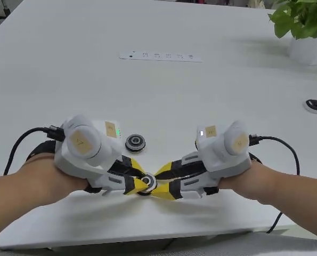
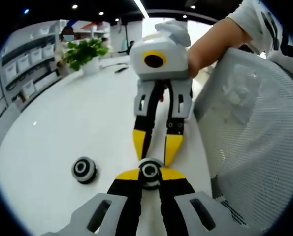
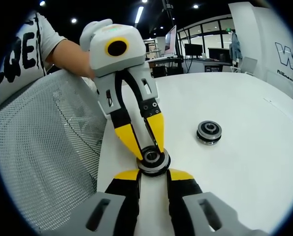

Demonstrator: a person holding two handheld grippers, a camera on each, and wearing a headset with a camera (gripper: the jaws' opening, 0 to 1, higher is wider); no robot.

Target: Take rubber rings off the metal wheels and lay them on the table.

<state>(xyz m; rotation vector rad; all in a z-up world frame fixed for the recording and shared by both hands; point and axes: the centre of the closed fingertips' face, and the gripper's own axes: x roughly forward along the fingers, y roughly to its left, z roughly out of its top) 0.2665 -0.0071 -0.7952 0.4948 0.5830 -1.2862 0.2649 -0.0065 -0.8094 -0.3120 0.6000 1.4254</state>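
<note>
**A:** Where's the wheel?

**B:** Right between the two. The left hand-held gripper (image 3: 145,140) comes at the wheel (image 2: 150,173) from its left and the right hand-held gripper (image 2: 156,145) from its right. Their tips almost meet across it.

**A:** And the jaws?

**B:** Each pair is pressed in on the wheel's rim, so it is pinched from opposite sides. I can't tell whether either pair has just the ring (image 3: 162,167) or the metal as well.

**A:** How does it lie?

**B:** Flat, face up, with the axle pointing up toward the headset. Both pairs of jaws reach in across that axle, level with the ring. I can't tell whether the wheel rests on the counter (image 1: 201,96) or hangs just above it.

**A:** So what does the next move turn on?

**B:** As I judge it, the ring has to leave along the axle, up or down. Pulling the two apart sideways only tugs at the wheel. Neither hand-held gripper is nearer, so one would hold the wheel while the other rolls the ring over the edge.

**A:** And the spare wheel?

**B:** The spare wheel (image 1: 135,142) lies beyond the wheel and a little to its left, well apart. Its dark ring is on, and it is nearer the left side.
</note>
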